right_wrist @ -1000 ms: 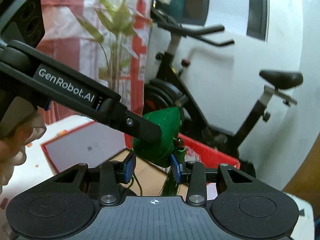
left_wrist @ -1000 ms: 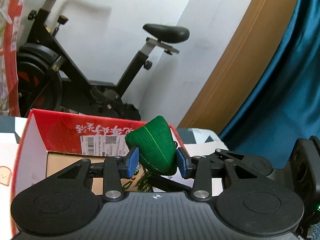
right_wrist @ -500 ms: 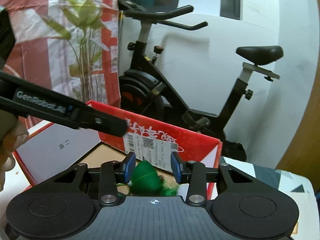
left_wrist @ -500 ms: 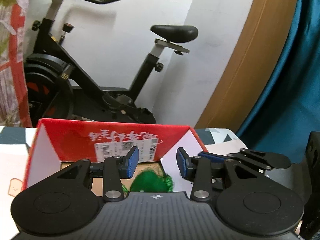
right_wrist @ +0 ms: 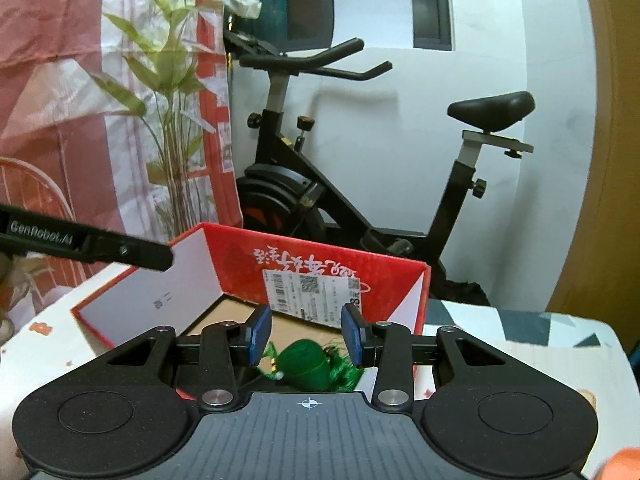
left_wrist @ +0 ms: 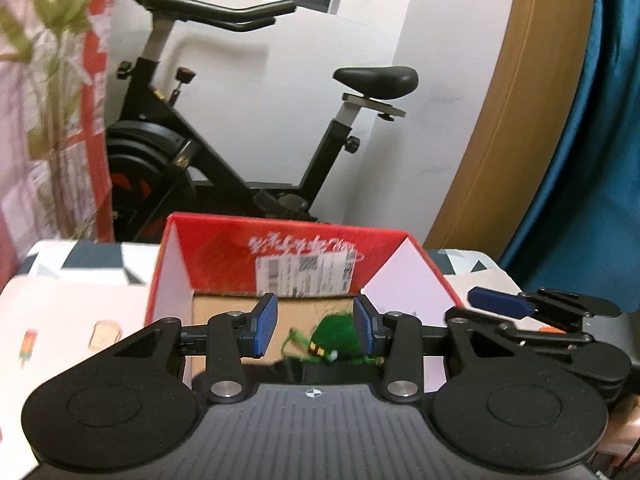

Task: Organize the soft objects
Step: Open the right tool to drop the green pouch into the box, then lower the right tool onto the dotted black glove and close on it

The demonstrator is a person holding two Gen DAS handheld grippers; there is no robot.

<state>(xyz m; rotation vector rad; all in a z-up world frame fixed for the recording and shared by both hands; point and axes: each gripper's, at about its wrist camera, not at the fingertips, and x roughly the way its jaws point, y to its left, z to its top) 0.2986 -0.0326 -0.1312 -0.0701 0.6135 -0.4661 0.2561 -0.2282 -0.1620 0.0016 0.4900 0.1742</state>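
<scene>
Left wrist view, left tool (left_wrist: 314,328) spread wide and empty, green plush toy (left_wrist: 336,334) lying in the red box (left_wrist: 280,240) on the surface, low behind the right pad, right tool (right_wrist: 306,334) likewise released, toy (right_wrist: 308,364) resting below its gap, untouched.

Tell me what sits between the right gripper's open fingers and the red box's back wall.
In the right wrist view, only the box's bare cardboard floor separates the right gripper from the red box's back wall; the green plush lies nearer.
</scene>
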